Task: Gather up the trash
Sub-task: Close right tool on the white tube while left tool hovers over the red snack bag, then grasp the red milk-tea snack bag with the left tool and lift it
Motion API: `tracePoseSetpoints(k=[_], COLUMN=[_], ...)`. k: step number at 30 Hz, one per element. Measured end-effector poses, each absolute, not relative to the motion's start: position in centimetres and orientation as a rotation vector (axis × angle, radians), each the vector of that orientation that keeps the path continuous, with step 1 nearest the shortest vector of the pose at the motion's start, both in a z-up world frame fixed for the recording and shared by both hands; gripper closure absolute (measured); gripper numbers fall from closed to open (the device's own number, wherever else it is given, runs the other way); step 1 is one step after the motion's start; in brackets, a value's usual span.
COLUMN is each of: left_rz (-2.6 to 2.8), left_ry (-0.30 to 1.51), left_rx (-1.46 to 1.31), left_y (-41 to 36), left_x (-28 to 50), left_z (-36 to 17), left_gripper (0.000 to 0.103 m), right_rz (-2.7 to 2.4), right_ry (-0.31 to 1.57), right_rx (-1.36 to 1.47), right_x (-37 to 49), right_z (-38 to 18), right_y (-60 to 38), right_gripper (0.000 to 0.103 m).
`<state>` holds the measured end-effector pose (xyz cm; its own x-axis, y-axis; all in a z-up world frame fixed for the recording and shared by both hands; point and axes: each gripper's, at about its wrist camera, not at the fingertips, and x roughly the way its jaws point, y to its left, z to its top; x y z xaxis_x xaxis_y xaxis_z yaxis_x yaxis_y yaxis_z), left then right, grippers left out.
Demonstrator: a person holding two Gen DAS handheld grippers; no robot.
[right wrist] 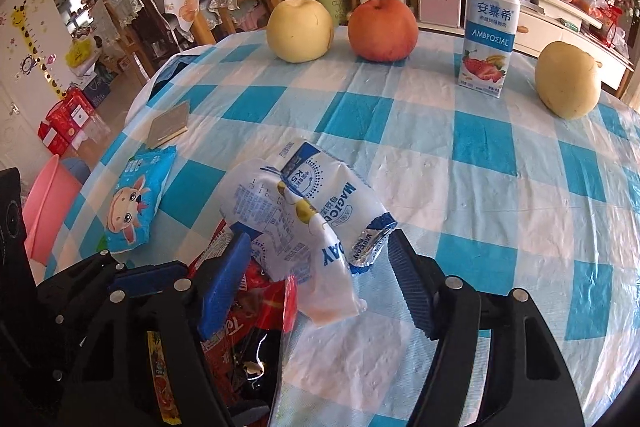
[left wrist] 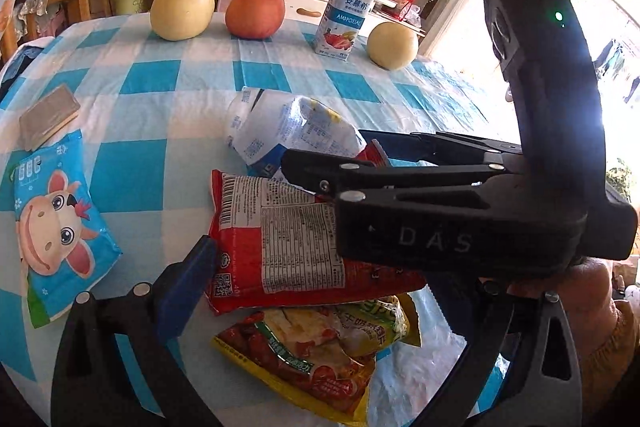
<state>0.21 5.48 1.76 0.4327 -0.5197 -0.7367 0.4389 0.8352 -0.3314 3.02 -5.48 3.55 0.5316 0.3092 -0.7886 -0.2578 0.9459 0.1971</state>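
Item 1. Right gripper [right wrist: 316, 279]: black frame, blue ribbed pads, jaws spread wide, nothing clamped. Between its fingers lay the crumpled white-and-blue plastic wrapper [right wrist: 312, 215], its near end sagging into the gap and the rest running forward and slightly left, away from the gripper; the long axis lay roughly along the fingers. The left pad [right wrist: 224, 291] stood just beside the wrapper's edge (contact could not be told); the right pad stood a little apart from its silver-lined torn end.

Item 2. Left gripper [left wrist: 256, 267]: only its left blue pad [left wrist: 188, 287] showed, the other side hidden behind the right gripper's body, so its opening could not be told. That pad sat just beside the red snack packet with white label [left wrist: 296, 247], which lay flat directly ahead.

Item 3. Yellow printed food pouch [left wrist: 320, 355], nearest the left gripper, partly under the red packet.

Item 4. Blue cartoon-cow packet [left wrist: 56, 243], well to the left.

Item 5. Blue-and-white checked tablecloth [right wrist: 500, 187], carrying all of the above.

Judgement: the right gripper was the nearer to the white wrapper and needed only to close.
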Motion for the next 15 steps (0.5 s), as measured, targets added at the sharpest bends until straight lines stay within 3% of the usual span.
tracePoseSetpoints(k=[7, 15], left_rz=[-0.656, -0.712], left_ry=[0.979, 0.995], left_rx=[-0.141, -0.016], left_y=[5.8, 4.8], left_x=[-0.1, -1.0], left_z=[1.9, 2.1], left_gripper=[0.004, 0.004], right_rz=[0.37, 0.359], right_ry=[0.93, 0.888], right_rx=[0.026, 0.132], right_x=[2.4, 1.9], right_z=[4.2, 5.6], right_y=[-4.7, -7.2], right_gripper=[0.076, 0.077])
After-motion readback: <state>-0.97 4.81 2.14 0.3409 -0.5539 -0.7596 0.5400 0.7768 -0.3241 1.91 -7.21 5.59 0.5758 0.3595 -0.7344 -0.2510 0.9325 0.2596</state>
